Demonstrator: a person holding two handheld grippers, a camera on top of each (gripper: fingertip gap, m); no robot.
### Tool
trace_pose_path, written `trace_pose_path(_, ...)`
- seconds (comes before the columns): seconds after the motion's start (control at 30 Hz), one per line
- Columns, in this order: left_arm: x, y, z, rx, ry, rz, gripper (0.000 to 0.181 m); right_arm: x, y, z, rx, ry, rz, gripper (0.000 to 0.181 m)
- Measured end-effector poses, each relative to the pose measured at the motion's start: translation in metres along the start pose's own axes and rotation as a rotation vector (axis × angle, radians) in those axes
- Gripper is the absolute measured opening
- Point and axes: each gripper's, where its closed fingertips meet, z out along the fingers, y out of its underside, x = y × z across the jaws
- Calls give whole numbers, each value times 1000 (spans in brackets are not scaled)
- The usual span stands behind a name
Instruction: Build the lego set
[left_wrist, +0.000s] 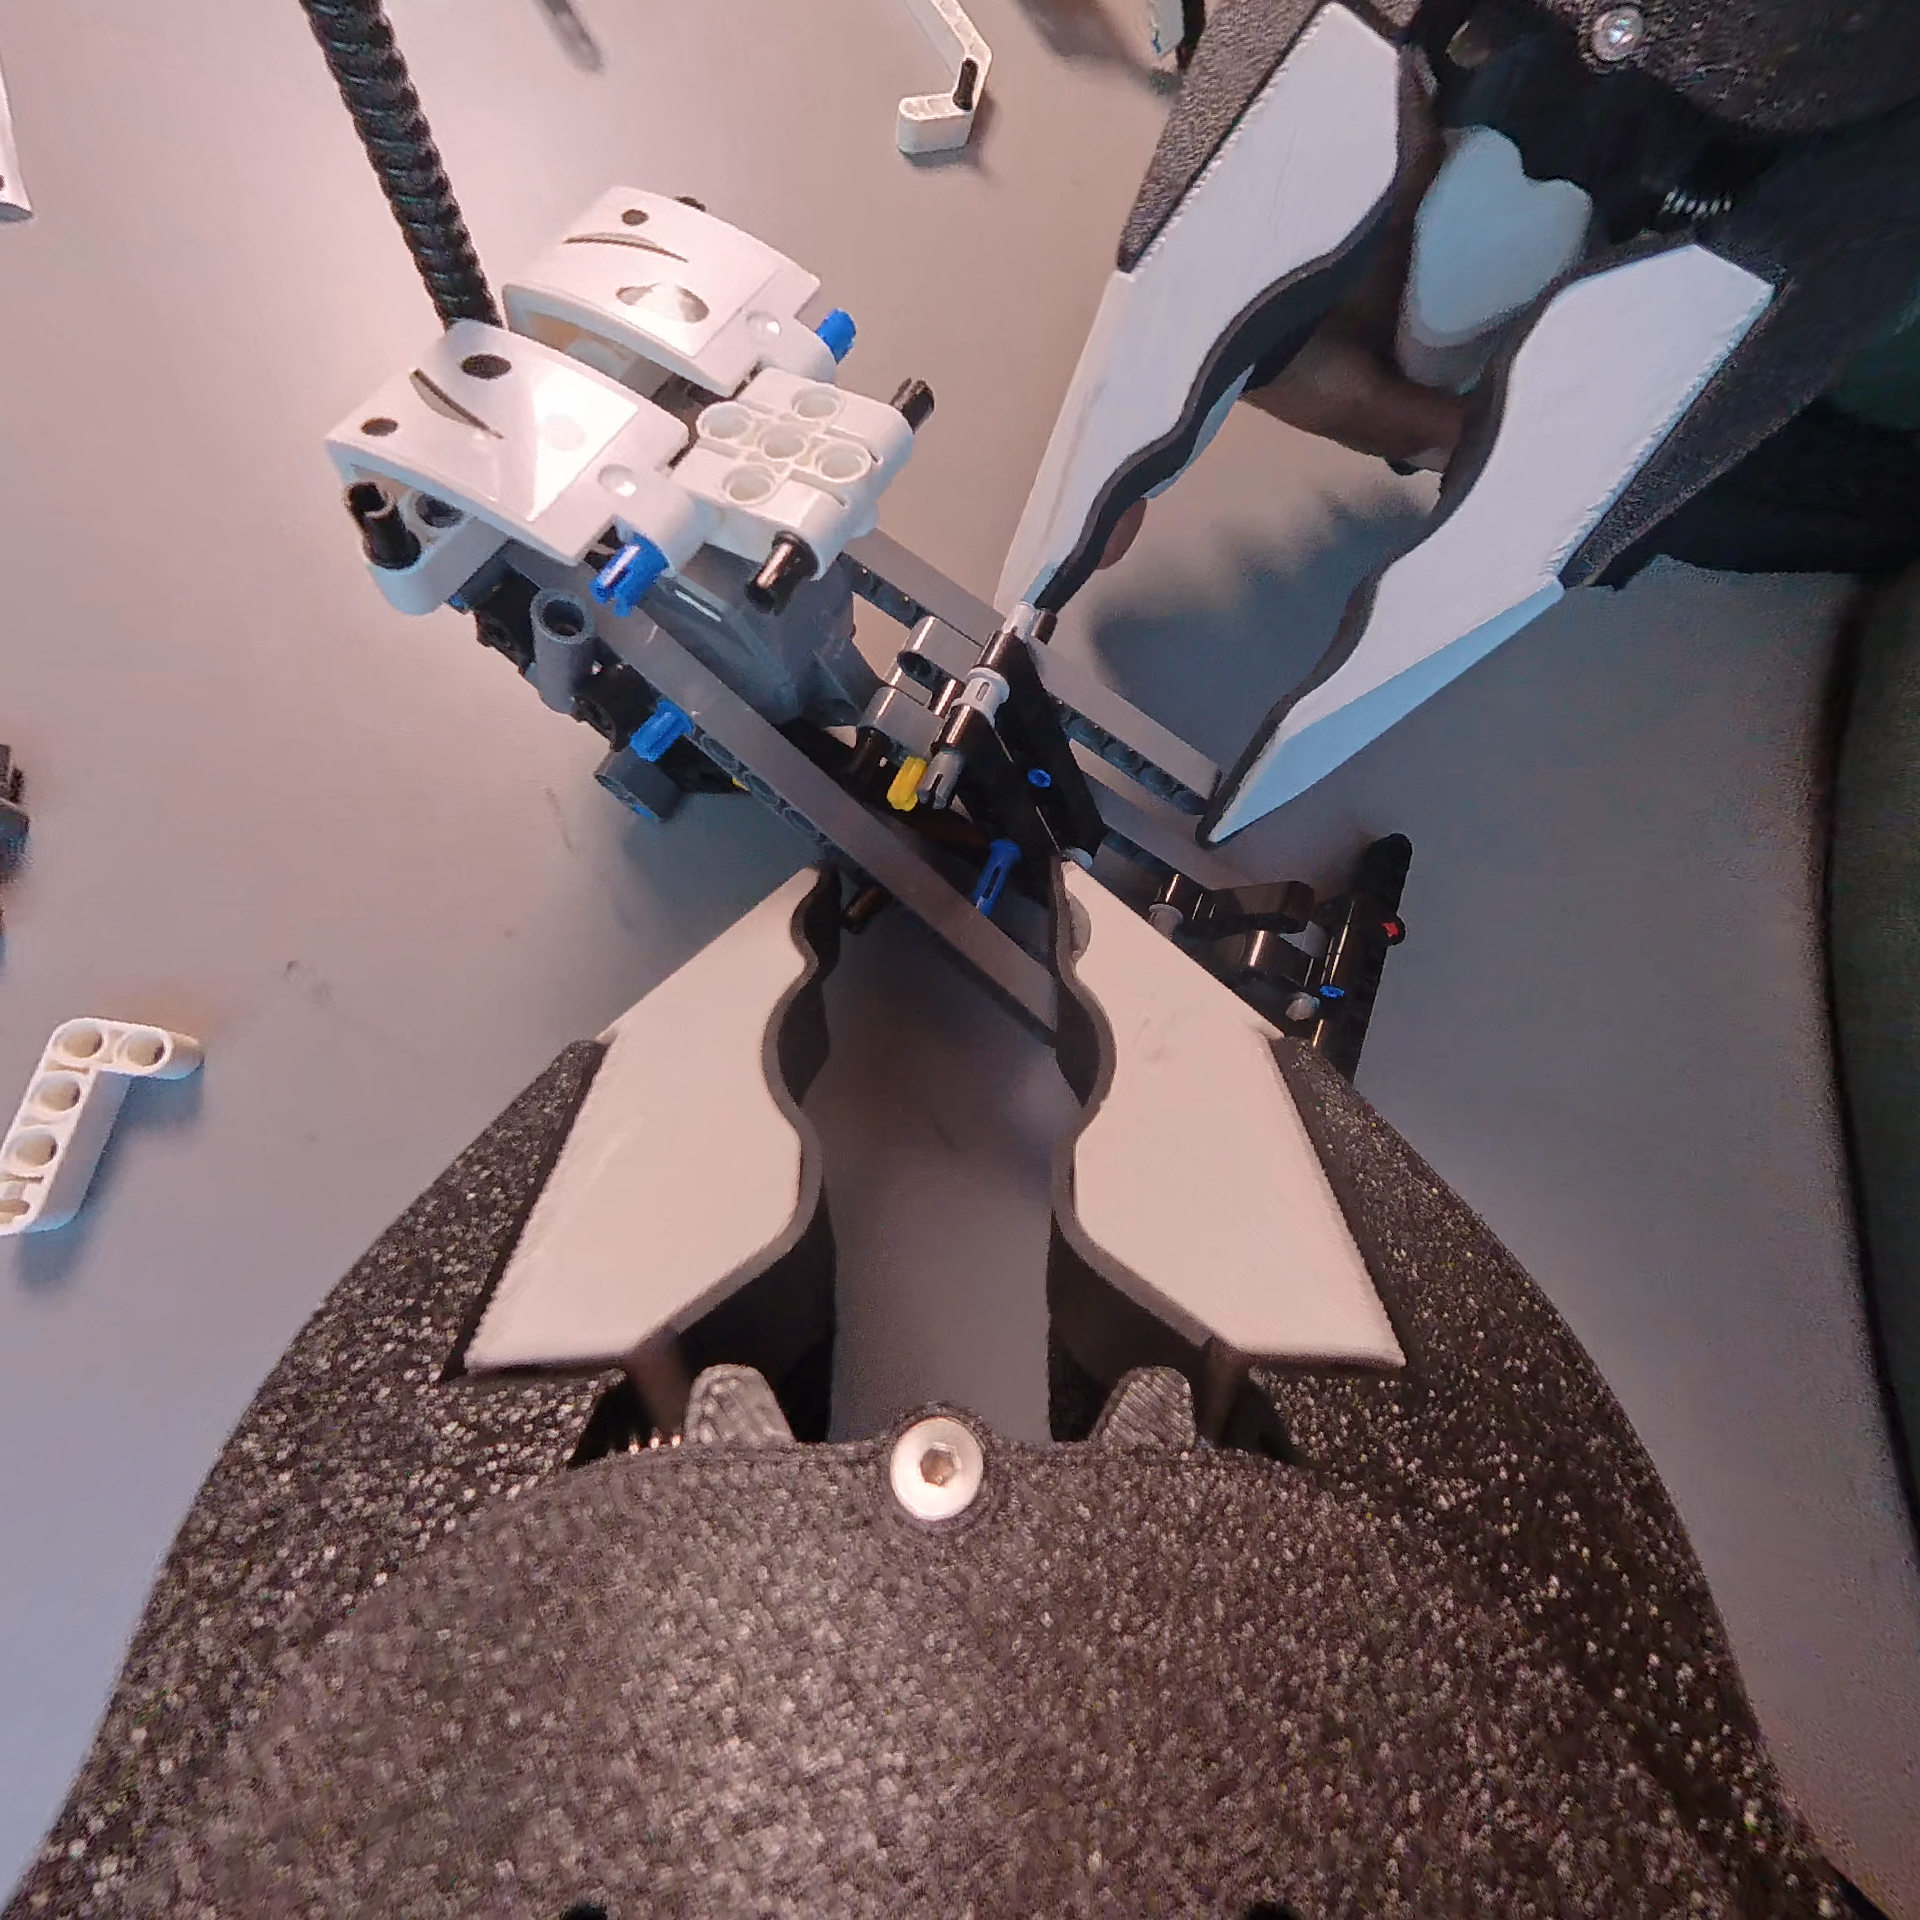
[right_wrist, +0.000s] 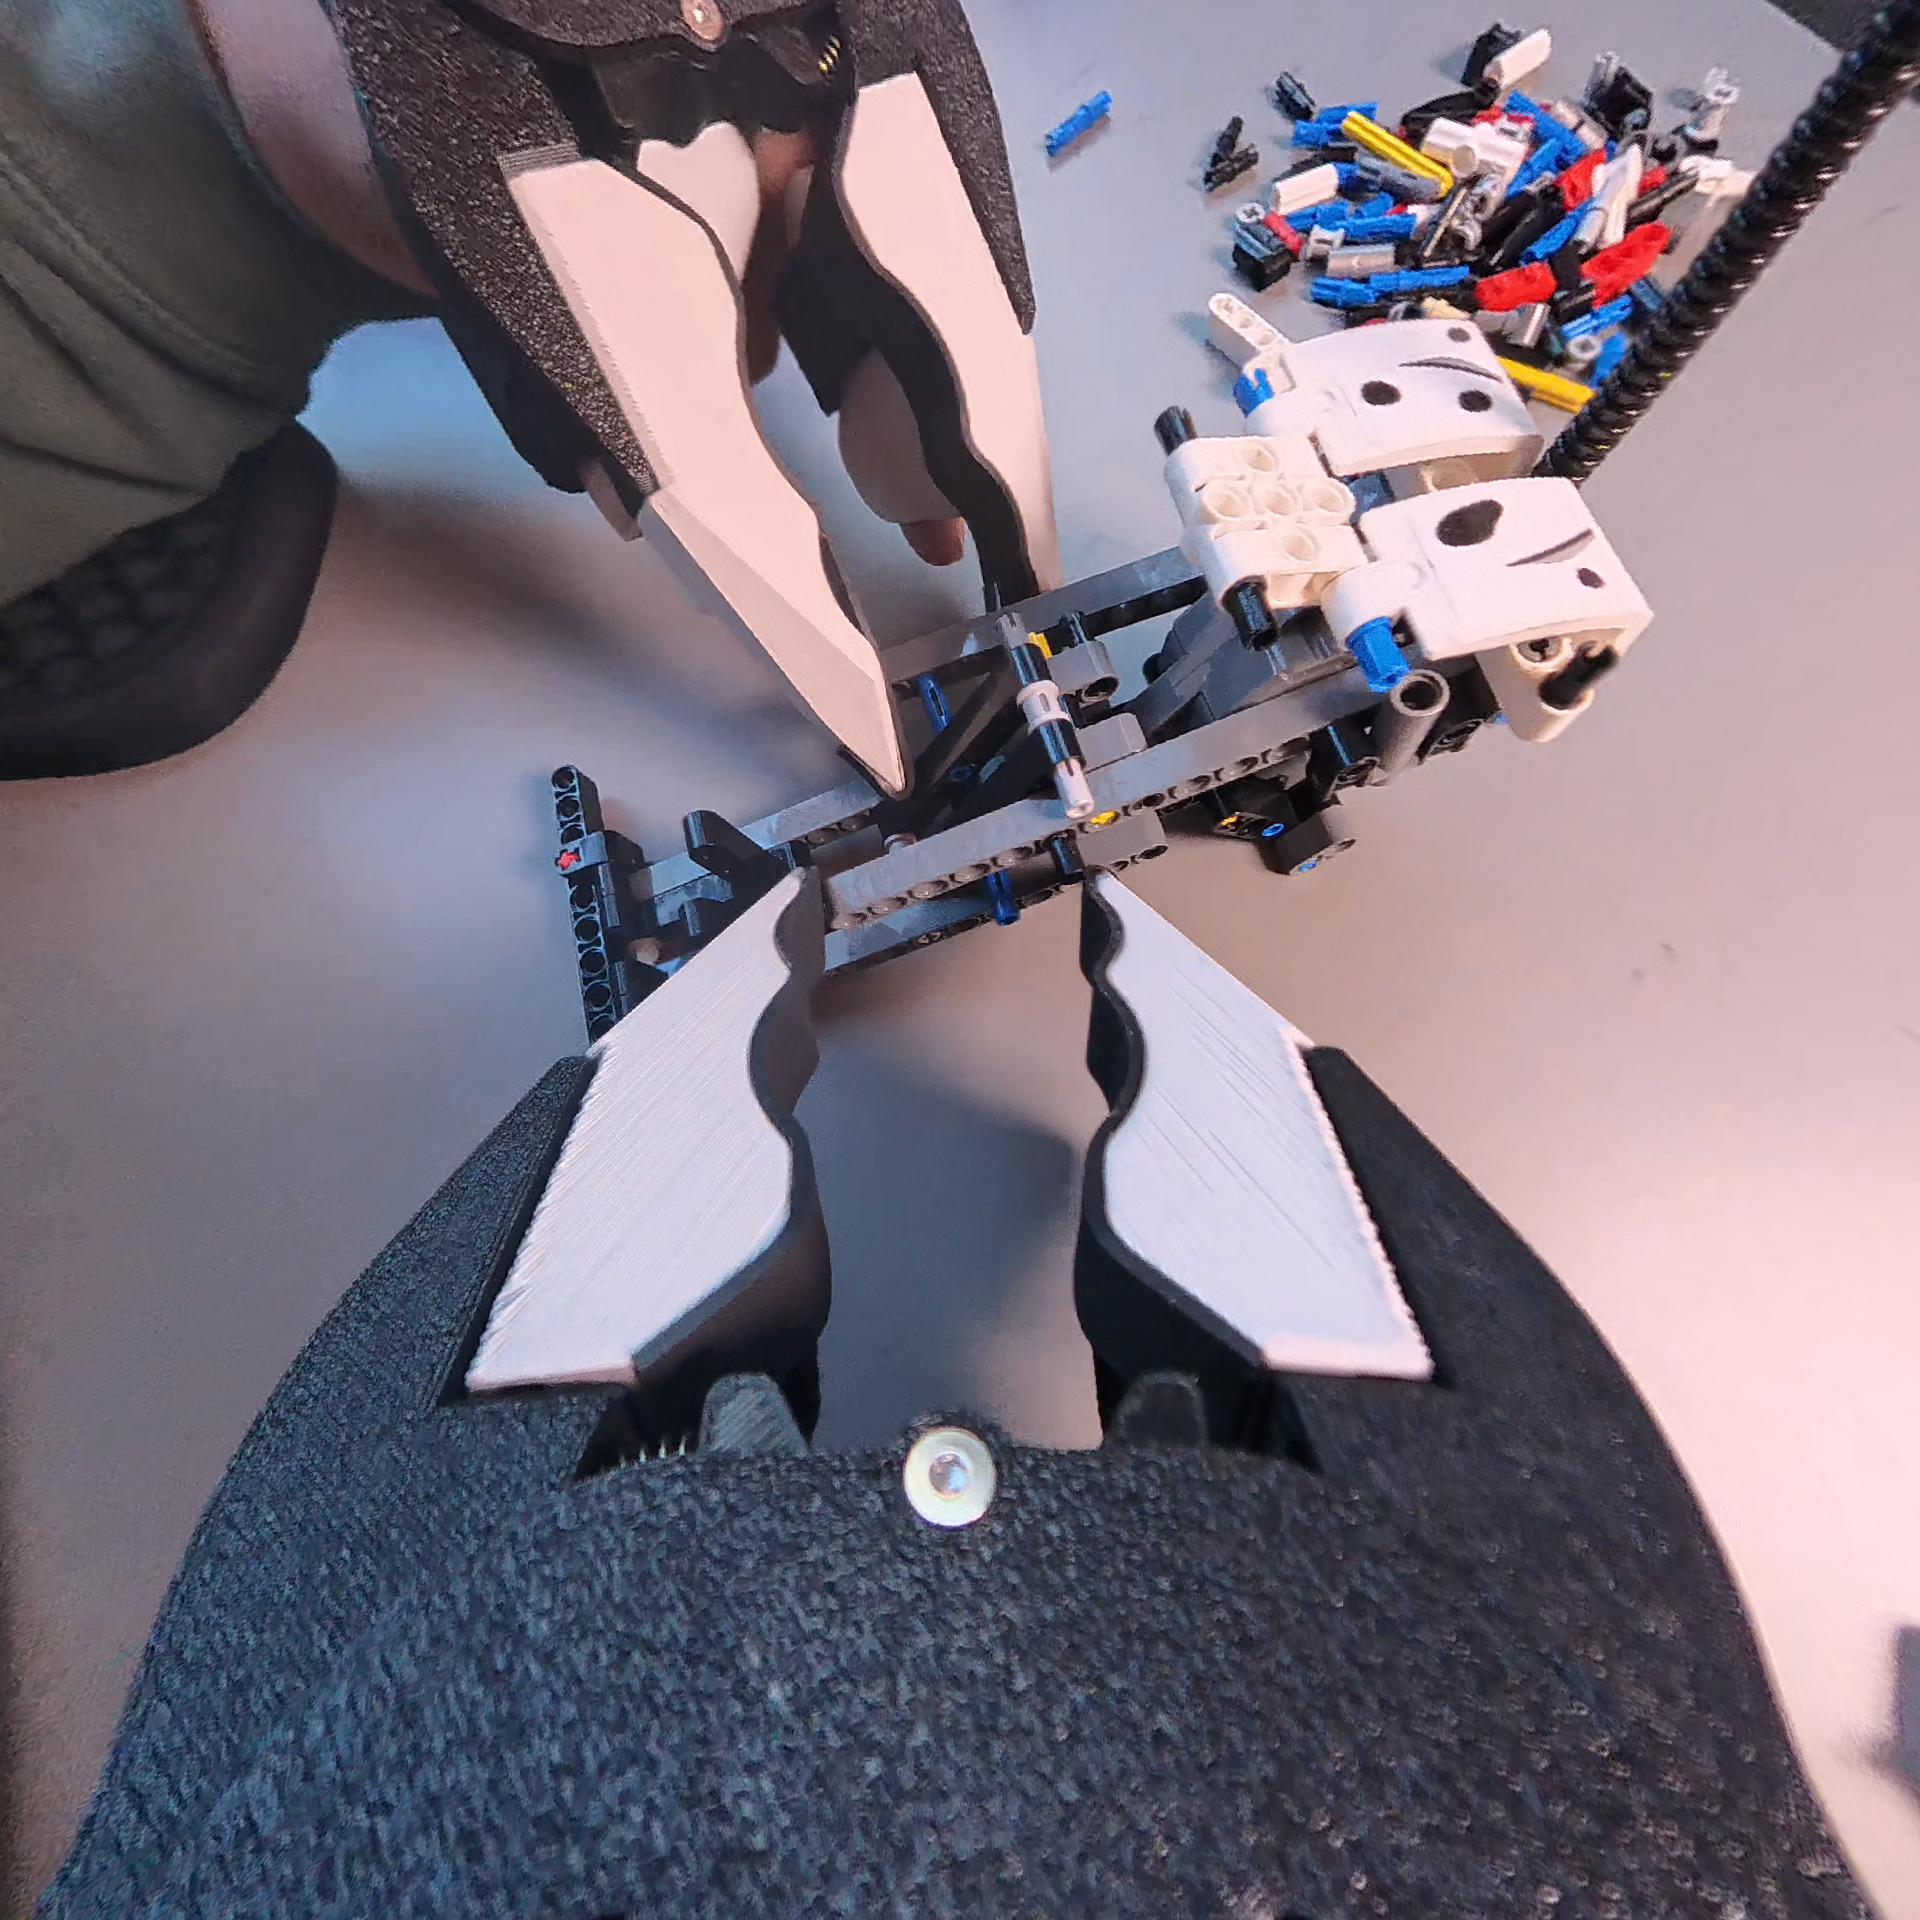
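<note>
In your left wrist view, your left tongs (left_wrist: 940, 894) stand parted around the near end of the grey-and-black beam frame with white curved panels, the half-built lego model (left_wrist: 727, 582), which lies slantwise on the pale grey table (left_wrist: 312, 831); the fingertips touch its long grey beams, but whether they press is hard to tell. Your right tongs (left_wrist: 1122, 717) come in from the upper right, spread wide, one tip resting on a thin black-and-white axle (left_wrist: 971, 707) that stands on the frame. Only this view shows the white angled beam (left_wrist: 73, 1112) at the left edge and another white bracket (left_wrist: 940, 104) at the top, partly cut off. In your right wrist view, your right tongs (right_wrist: 945, 883) are open, tips either side of the grey beams, and your left tongs (right_wrist: 951, 686) reach down from the top, also apart. Only here do you see the loose heap of blue, red, black, white and yellow small parts (right_wrist: 1475, 208) at the upper right, and a lone blue pin (right_wrist: 1077, 123). A black ribbed cable (right_wrist: 1714, 270) crosses the corner; a sleeve fills the upper left, blurred.
</note>
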Motion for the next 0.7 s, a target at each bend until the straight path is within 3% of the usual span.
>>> trace_pose_path(0.2, 0, -4, -1, 1, -28, -55, 58, 0, 3, -7, 17, 122, 21, 37)
trace_pose_path(0.33, 1, -10, 11, 26, -24, -154, 59, -1, 1, -5, 33, 166, 18, 37)
trace_pose_path(0.53, -4, -11, 21, 5, -91, -168, 57, 3, 2, -5, 19, 231, -31, 36)
trace_pose_path(0.67, 0, -10, 21, -10, -90, -139, 56, -1, 3, -8, 18, 208, -82, 35)
trace_pose_path(0.7, 3, -10, 21, -11, -73, -111, 56, -8, 1, -11, 28, 151, -123, 25)
